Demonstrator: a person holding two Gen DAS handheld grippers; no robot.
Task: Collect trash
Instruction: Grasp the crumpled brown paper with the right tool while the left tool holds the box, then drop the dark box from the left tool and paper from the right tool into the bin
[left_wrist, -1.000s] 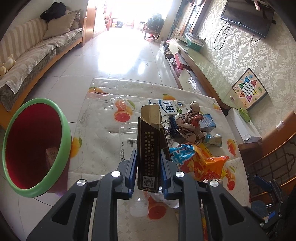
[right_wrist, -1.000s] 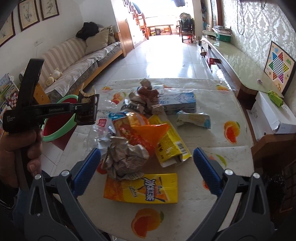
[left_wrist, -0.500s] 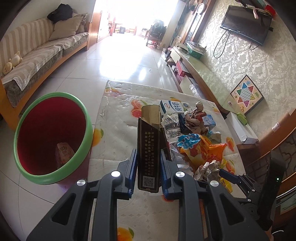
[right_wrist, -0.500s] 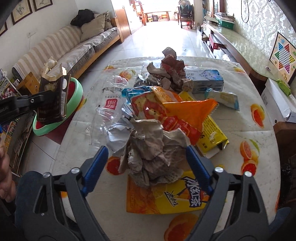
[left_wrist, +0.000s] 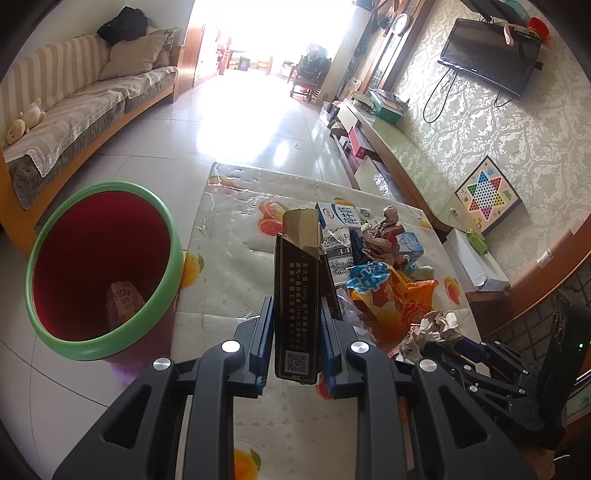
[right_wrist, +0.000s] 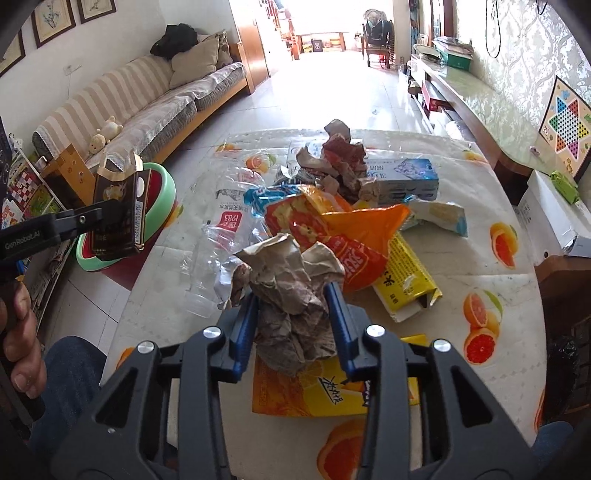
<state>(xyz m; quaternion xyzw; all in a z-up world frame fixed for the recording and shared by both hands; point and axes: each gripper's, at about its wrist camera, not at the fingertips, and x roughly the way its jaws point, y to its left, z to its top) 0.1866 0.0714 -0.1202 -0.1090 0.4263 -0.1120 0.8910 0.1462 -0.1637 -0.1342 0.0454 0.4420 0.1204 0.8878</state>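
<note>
My left gripper is shut on a dark brown carton with an open top, held upright above the table's left edge; it also shows in the right wrist view. The red bin with a green rim stands on the floor to its left, one wrapper inside. My right gripper is shut on a crumpled brown paper ball at the near side of the trash pile. The pile holds an orange snack bag, a yellow box and a clear plastic bottle.
The table wears a fruit-print cloth. A flat yellow packet lies under my right gripper. A blue carton and more crumpled paper lie farther back. A sofa stands left, a low cabinet right.
My right gripper closed on the crumpled paper ball. My left gripper carried the carton left, so the bin now sits nearer and more below it.
</note>
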